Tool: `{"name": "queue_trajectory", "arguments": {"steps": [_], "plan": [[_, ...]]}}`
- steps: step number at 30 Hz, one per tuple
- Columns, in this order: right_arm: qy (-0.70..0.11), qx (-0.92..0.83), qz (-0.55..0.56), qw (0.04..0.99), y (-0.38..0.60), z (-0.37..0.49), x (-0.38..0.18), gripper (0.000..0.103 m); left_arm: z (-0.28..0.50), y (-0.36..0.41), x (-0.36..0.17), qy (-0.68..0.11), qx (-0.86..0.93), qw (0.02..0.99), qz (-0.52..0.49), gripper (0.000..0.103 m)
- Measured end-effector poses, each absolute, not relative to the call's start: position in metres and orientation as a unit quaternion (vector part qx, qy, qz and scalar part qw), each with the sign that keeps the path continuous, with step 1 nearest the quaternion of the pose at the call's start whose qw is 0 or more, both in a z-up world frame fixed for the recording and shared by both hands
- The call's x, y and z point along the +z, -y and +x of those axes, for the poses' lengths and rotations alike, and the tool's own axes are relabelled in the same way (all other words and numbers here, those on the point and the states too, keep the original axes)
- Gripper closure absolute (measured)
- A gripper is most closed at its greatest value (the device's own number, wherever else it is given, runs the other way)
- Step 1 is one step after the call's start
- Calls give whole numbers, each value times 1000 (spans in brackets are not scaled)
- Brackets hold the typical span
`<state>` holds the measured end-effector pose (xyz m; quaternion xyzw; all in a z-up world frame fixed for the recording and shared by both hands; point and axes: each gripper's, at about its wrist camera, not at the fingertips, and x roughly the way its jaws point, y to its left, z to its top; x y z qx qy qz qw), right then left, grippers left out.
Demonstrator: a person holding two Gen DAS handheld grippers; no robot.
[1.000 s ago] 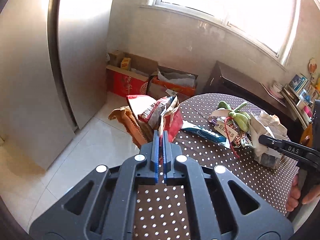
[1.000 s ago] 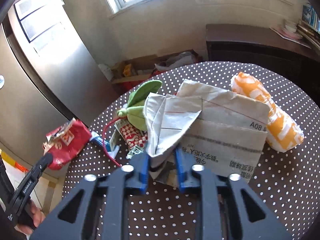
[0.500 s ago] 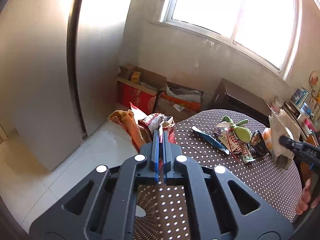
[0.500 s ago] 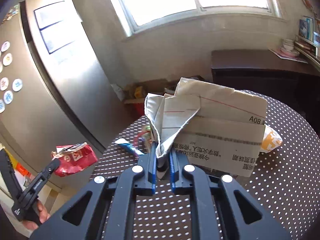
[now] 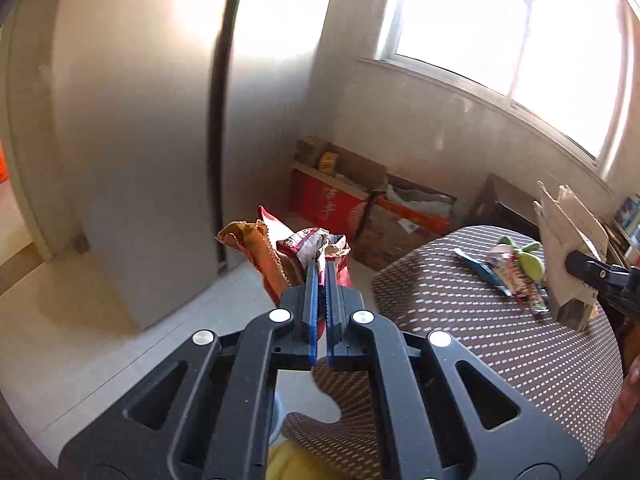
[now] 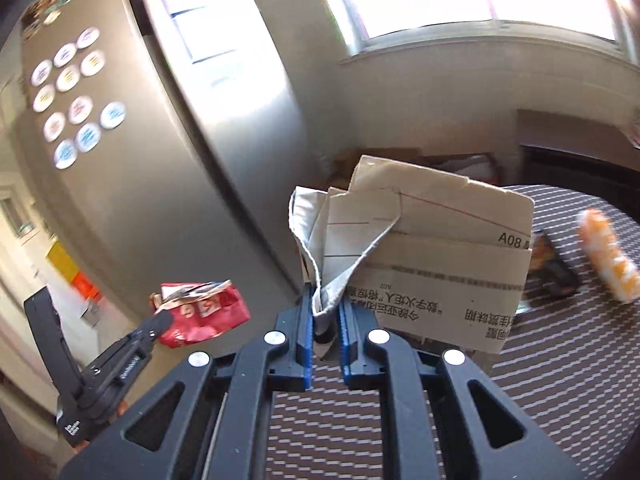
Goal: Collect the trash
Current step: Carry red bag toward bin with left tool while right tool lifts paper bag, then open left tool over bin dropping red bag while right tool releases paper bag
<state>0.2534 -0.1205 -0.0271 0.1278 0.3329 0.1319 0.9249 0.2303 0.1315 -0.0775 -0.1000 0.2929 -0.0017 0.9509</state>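
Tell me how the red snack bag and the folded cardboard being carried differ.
The red snack bag is glossy, crumpled foil; the folded cardboard is stiff, pale, and printed with black text. The bag is smaller, the cardboard broader. Both are off the dotted table, each clamped in shut tongs: bag left, cardboard right.

A crumpled red snack wrapper [image 5: 316, 248], its torn top splayed open beside a tan zigzag-edged flap, hangs in the air off the table edge, pinched at its upper rim. A folded grey-white paper parcel bag [image 6: 420, 248] with red lines, black printed characters and "A08" is lifted clear above the dotted tabletop, gripped by its bunched lower left corner and tilted slightly.
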Motion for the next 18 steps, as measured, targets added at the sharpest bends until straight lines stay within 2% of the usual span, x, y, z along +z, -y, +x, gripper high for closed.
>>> {"name": "queue_trajectory", "arguments": {"steps": [18], "plan": [[-396, 281, 65, 872, -47, 245, -62, 92, 186, -226, -120, -348, 94, 927, -107, 100]]}}
